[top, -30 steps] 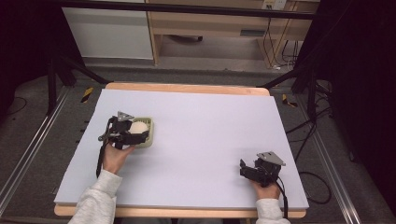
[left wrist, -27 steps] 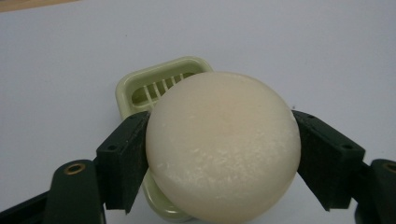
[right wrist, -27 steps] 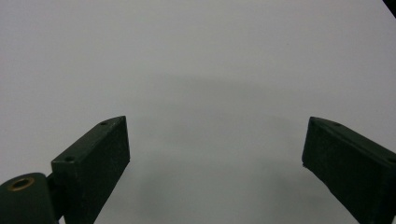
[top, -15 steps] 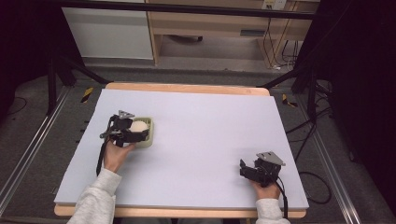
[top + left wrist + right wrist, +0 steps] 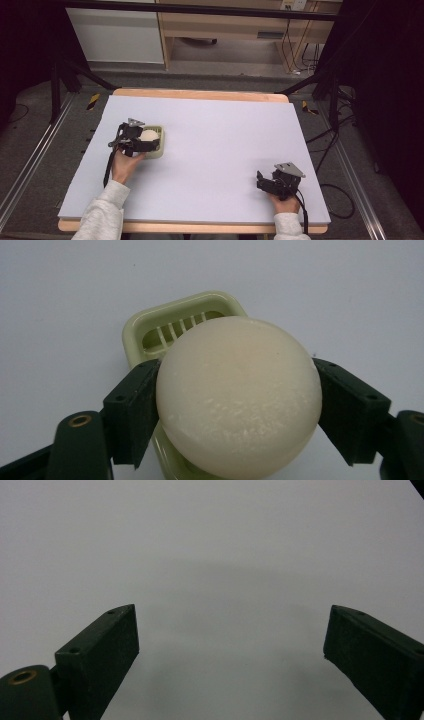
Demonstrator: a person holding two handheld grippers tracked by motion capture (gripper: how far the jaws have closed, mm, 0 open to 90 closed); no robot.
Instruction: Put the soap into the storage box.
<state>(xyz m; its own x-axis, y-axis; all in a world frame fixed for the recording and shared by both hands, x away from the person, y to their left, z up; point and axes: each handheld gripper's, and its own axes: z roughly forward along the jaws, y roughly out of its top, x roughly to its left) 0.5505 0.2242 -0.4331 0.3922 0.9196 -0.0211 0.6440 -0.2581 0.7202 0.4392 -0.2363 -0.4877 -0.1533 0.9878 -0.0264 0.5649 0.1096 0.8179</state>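
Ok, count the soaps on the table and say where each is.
1. The soap is clamped in the left tool, over the green dish. More could be hidden beneath it.

grey floor [image 5: 45, 105], wooden shelving [image 5: 225, 25], dark curtains [image 5: 385, 75]

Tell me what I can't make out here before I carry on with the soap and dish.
- Whether the soap touches the dish: left gripper view, the soap hides the dish floor.
- The dish's near end: left gripper view, behind the soap and cut by the bottom edge.
- Left hand-held gripper jaw contact: high view, too small.
- Right hand-held gripper jaw roots: right gripper view, cut by the frame edge.
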